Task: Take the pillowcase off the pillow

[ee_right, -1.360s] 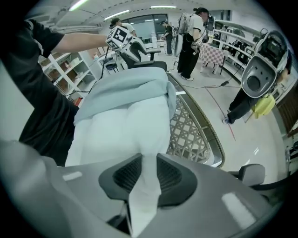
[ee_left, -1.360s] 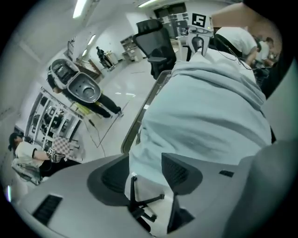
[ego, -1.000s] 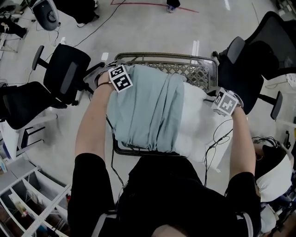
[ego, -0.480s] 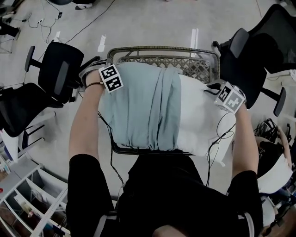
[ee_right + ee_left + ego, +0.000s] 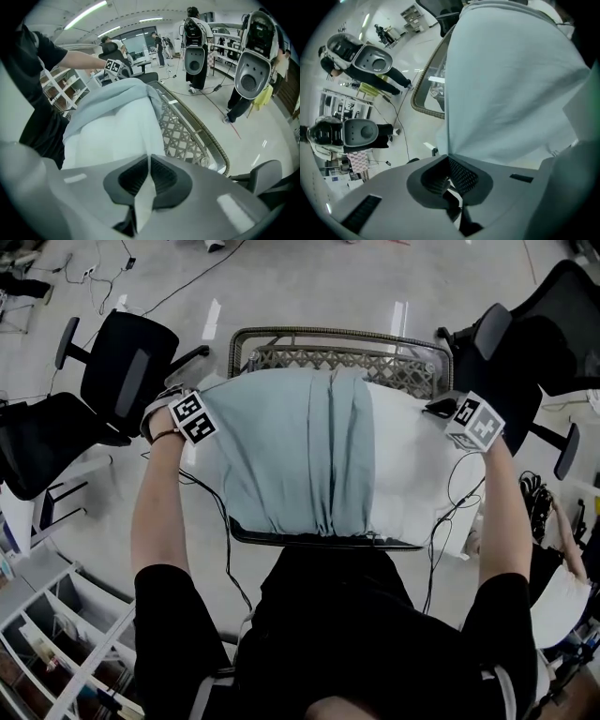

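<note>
Left gripper (image 5: 449, 160), pinching the blue pillowcase (image 5: 291, 456) edge, has swung outward and drawn it taut. Right gripper (image 5: 149, 161) has just clamped the bare white pillow (image 5: 412, 474) corner. The case still covers the half nearer the left gripper, and the stripping pull looks ready to start.

The pillow (image 5: 412, 474) lies across the surface (image 5: 337, 336), spanning it from left to right. The pillowcase (image 5: 291, 451) covers the pillow's left and middle parts, and the pillow's right end lies outside it. The left hand-held gripper (image 5: 449, 160) is at the pillowcase's left edge. The right hand-held gripper (image 5: 149, 161) is at the pillow's right end. The person (image 5: 328, 634) stands at the near edge of the surface. On the floor (image 5: 309, 287), two chairs (image 5: 127, 367) stand left of the surface and another chair (image 5: 525, 343) stands right of it. A shelf (image 5: 56, 643) stands at the person's left.
</note>
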